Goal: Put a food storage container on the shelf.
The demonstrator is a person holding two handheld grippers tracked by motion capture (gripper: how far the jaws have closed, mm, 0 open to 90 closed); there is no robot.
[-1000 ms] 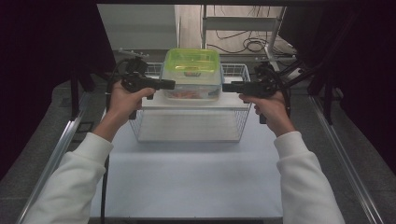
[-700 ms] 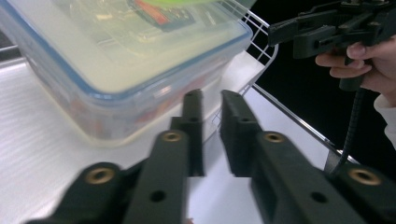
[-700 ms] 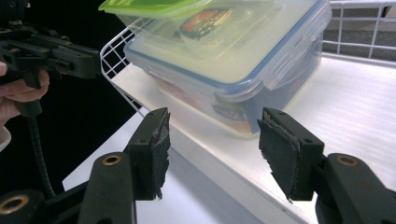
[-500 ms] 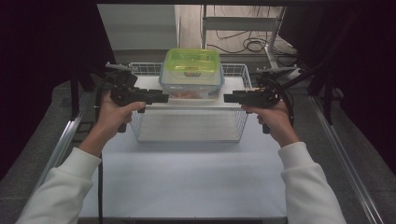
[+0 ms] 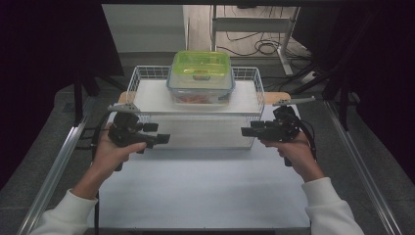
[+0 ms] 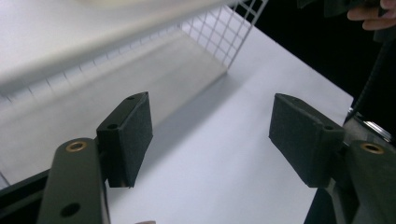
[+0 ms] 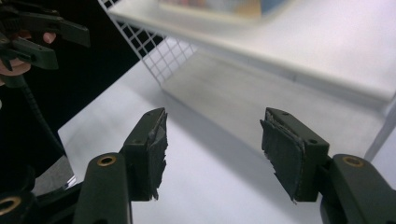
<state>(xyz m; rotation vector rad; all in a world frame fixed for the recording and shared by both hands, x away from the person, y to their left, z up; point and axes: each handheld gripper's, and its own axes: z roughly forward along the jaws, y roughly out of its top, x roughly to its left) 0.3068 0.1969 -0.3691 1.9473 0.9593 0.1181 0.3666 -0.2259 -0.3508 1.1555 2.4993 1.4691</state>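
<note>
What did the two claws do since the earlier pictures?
Both claws let go of the green-lidded box and drew back and down toward the person. The left claw has just been opening; the right claw is open and empty too. The box stays on the wire rack.

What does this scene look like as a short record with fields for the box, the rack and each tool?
box: clear food box with green lid, on the top shelf of the rack, free of both tools
rack: white wire rack at the far end of the white table
left tool: jaws have just been opening, nothing between them, in front of the rack's left side
right tool: open, nothing between the jaws, in front of the rack's right side
contact: neither tool touches the box
</note>
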